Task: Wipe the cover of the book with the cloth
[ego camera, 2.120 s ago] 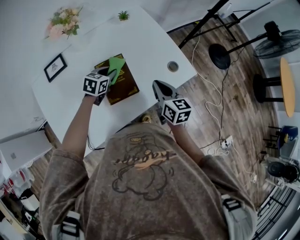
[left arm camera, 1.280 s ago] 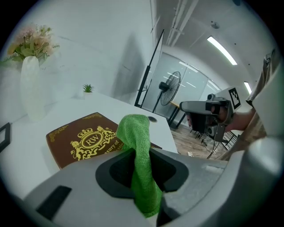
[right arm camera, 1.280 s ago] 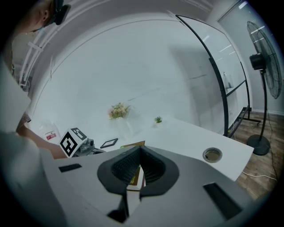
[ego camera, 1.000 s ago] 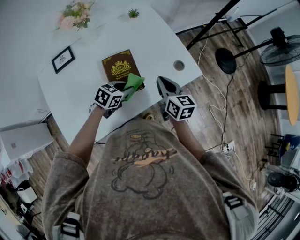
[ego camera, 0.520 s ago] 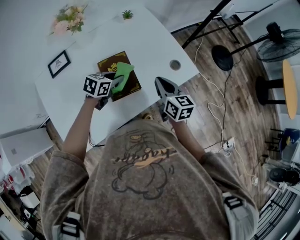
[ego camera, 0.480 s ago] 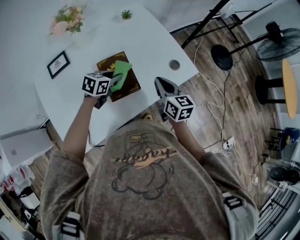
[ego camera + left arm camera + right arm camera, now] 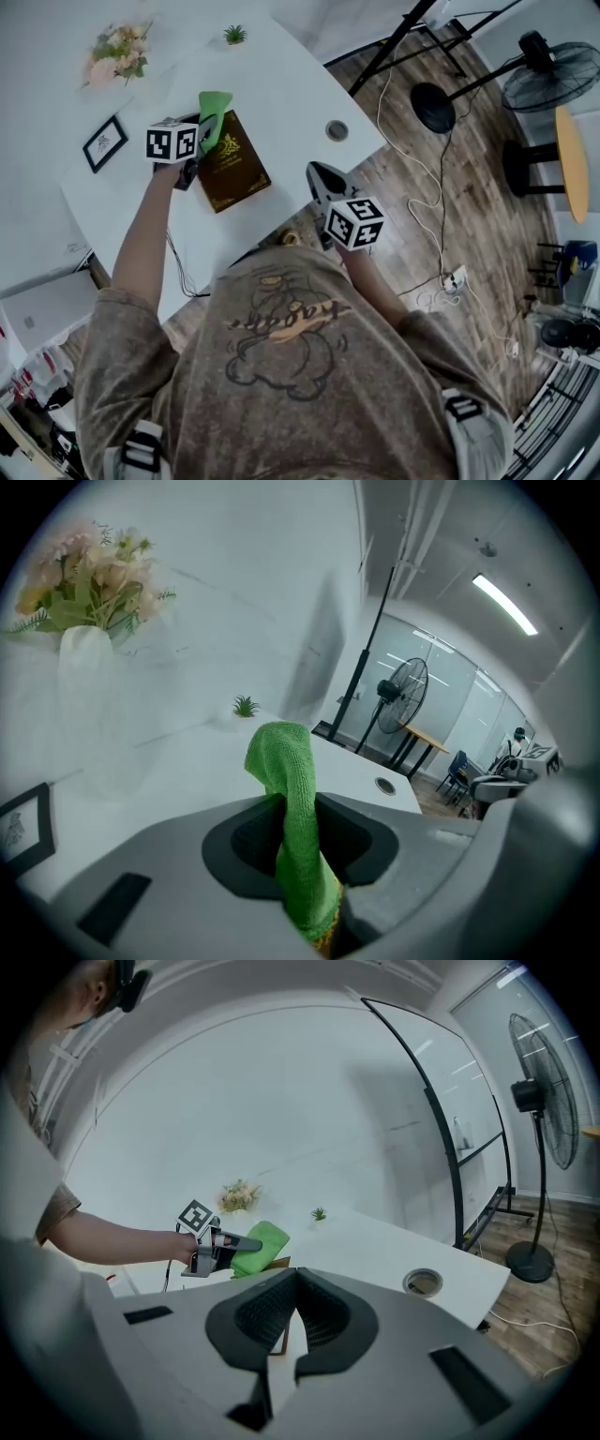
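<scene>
While the left gripper (image 7: 207,132) clenches the cloth (image 7: 214,109) at the far end of the book (image 7: 232,171) on the tabletop (image 7: 281,80), the right gripper (image 7: 321,178) hovers beside the tabletop's edge, fingers (image 7: 264,1311) pressed together, empty.

- I take this for an office or studio room, not a home: the left gripper view shows glass partition walls (image 7: 469,705) and a ceiling strip light (image 7: 504,604)
- The white desk (image 7: 281,84) has a round cable grommet (image 7: 337,130) and carries decor: a flower bouquet (image 7: 114,52), a small potted plant (image 7: 234,35) and a framed picture (image 7: 104,142)
- On the wood-plank floor (image 7: 487,234) I see a pedestal fan (image 7: 553,84), a black stand (image 7: 394,44), a power strip (image 7: 457,278) with loose cables, and a round wooden table (image 7: 574,159)
</scene>
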The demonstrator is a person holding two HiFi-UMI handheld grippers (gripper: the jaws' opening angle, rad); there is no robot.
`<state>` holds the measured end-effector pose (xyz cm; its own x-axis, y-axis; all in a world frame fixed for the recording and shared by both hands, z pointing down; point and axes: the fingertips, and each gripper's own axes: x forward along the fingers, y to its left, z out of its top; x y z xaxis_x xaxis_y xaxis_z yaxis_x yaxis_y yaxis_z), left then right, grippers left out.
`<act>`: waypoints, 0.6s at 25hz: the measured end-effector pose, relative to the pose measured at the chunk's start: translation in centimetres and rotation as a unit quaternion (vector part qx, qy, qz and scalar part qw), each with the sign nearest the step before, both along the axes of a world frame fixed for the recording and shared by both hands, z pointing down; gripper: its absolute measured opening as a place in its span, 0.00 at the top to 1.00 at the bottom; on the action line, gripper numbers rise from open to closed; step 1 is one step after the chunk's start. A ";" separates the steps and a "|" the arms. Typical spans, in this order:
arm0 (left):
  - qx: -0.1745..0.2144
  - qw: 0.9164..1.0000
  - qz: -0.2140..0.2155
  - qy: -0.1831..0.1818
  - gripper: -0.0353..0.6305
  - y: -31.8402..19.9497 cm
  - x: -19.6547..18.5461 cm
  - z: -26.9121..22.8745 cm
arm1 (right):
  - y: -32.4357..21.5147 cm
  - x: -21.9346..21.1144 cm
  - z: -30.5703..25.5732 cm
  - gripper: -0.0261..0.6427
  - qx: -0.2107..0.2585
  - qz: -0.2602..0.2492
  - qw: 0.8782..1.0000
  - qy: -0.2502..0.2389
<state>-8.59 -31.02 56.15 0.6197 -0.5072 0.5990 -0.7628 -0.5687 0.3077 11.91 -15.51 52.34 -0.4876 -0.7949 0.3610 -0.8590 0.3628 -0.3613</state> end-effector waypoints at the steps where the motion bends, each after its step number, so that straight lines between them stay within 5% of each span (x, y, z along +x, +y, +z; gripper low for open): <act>1: 0.001 1.000 -0.002 -0.002 0.83 -0.6 0.0 0.0 | 0.0 0.1 0.1 0.96 -0.001 0.002 1.000 0.000; 15: -0.007 0.999 0.021 -0.030 0.83 -2.0 3.3 3.2 | 0.1 3.0 0.2 0.96 -0.008 0.038 0.999 0.007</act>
